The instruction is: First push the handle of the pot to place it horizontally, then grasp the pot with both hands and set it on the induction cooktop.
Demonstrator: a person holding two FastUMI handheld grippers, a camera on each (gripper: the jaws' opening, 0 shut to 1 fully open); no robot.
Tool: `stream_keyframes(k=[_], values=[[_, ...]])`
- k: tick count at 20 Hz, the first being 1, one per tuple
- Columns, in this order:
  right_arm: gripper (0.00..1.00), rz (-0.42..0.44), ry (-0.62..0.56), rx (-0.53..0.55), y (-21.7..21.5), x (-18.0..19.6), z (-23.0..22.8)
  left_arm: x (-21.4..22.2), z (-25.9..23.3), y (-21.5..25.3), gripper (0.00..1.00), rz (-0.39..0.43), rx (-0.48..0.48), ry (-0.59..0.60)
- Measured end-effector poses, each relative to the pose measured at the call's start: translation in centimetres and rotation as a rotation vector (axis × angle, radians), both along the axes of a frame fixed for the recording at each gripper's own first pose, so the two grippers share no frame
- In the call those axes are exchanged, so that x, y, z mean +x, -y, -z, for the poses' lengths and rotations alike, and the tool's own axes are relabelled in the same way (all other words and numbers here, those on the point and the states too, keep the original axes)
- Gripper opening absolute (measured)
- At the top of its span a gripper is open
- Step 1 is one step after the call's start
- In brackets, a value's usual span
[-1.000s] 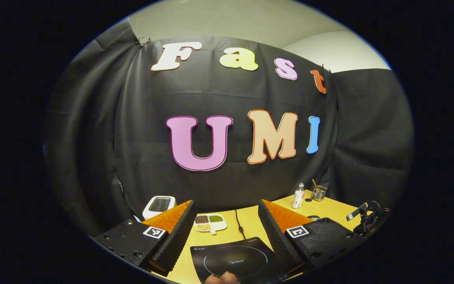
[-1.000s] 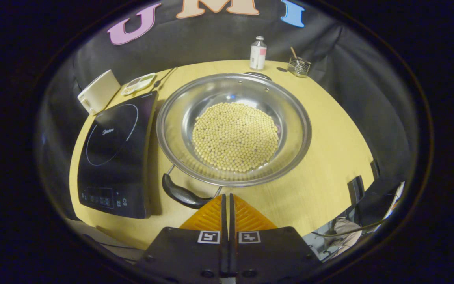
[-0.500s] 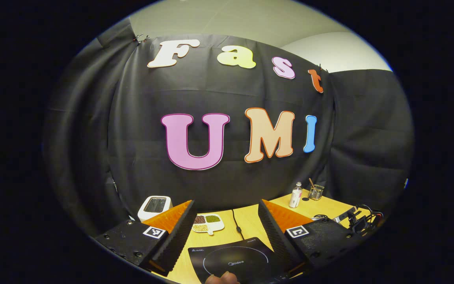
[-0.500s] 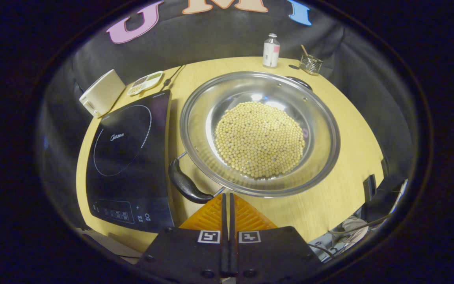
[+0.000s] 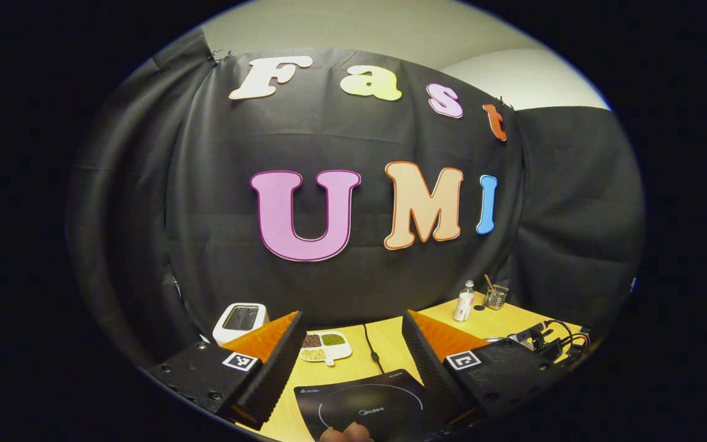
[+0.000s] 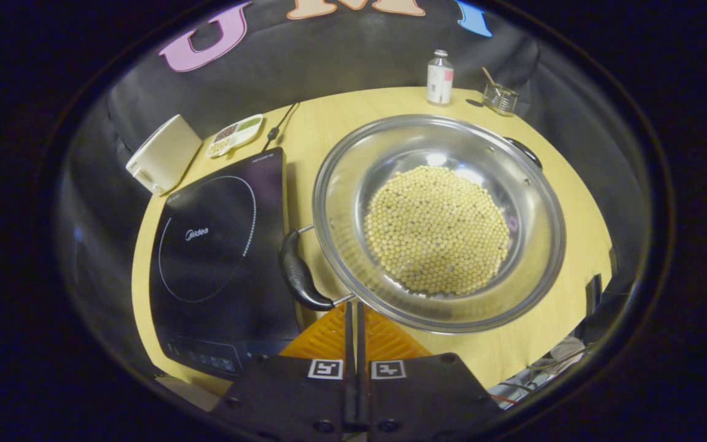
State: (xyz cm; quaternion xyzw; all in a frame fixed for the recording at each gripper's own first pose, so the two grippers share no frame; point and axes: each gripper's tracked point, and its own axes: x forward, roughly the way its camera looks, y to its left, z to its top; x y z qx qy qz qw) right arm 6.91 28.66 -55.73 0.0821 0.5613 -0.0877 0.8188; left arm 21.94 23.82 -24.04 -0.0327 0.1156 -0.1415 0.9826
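Looking down from the right gripper view, we've got the pot [image 6: 439, 224], a wide, shallow steel pan with a bed of pale beans [image 6: 438, 230] in the bottom, sitting on the wooden table [image 6: 562, 239] just beside the induction cooktop [image 6: 218, 245], not on it. Our guess is it'll feel fairly hefty with that load, rigid of course, and the polished rim looks slick, so pinching bare steel seems like a bad bet; the beans would also slide around if we tip it. The sensible places to grab are the two dark loop handles: the near handle [image 6: 298, 279] on the side toward the cooktop, and the far handle [image 6: 522, 151] peeking over the opposite rim. The right gripper [image 6: 353, 322] sits low, its two fingers pressed together with nothing between them, tips right at the near handle's lower end; we can't say for sure they're touching it. That fits nudging the handle round rather than grasping. The left gripper [image 5: 351, 344] is held up and level, pointed at the back wall over the cooktop, jaws spread wide and empty, with a fingertip [image 5: 346, 434] of the holding hand at the bottom edge.
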Motion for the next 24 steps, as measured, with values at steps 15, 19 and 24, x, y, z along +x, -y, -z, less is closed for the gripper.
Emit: stream_keyframes(k=[15, 19, 24], values=[[0.0, 0.036, 0.067, 0.084, -1.3, 1.7, -1.9, -0.5, 0.2, 0.3, 0.95, 0.007, -0.02, -0.026], [0.0, 0.075, 0.146, 0.071, 0.8, 2.1, -4.6, -1.5, 0.4, 2.0, 0.95, 0.041, -0.067, -0.059], [0.03, 0.038, 0.218, -0.036, 4.3, 1.6, -7.4, -2.4, 1.5, 4.3, 0.95, 0.088, -0.111, -0.113]])
